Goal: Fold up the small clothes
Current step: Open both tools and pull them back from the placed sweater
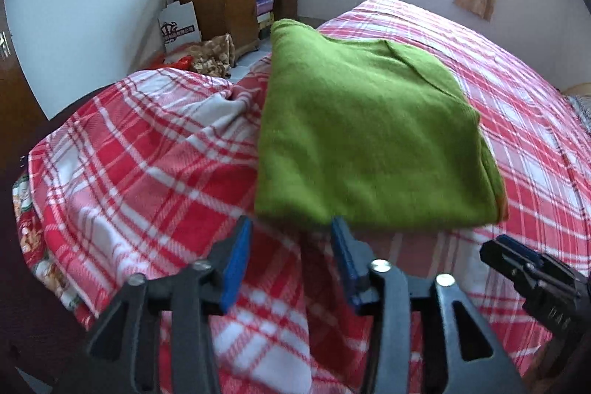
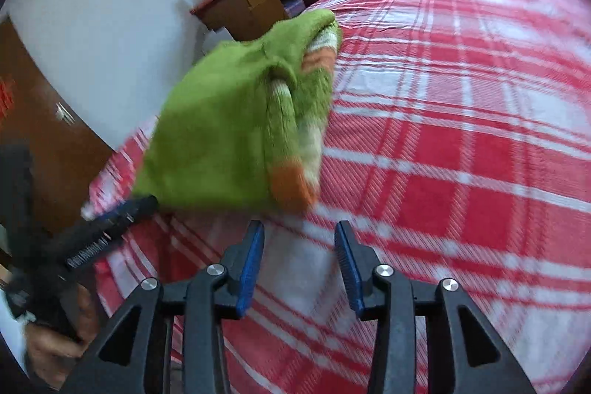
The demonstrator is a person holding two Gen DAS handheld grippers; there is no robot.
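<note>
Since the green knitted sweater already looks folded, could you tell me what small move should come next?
Probably draw both grippers back: the green knitted sweater lies folded on the red plaid bedspread, and the left gripper and right gripper stand open and empty.

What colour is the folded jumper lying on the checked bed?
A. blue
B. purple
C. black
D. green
D: the folded jumper is green on top, with orange and pale stripes at one edge in the right wrist view, and it lies on the red and white checked bed.
</note>
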